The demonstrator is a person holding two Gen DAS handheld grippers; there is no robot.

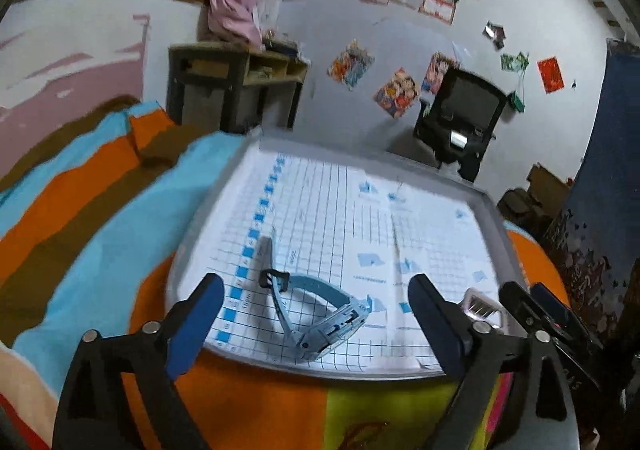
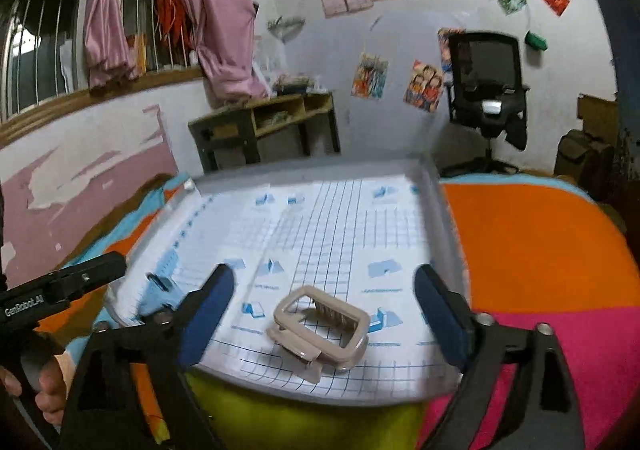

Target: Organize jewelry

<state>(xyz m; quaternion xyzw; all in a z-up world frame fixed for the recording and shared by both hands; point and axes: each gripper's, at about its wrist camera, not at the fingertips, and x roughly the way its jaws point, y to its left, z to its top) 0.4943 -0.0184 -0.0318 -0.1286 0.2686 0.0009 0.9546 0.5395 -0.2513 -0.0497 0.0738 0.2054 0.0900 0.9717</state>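
On tray: 1 watch, 1 hair clip.

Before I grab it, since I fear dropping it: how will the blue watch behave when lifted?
The blue watch probably lifts lightly. Its thin strap, curving up off the tray, will likely flop. Lying on its side, it may tip if nudged.

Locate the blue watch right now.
In the left wrist view the blue watch lies on the gridded sheet in the tray, near its front edge, between the open left tool's fingers.
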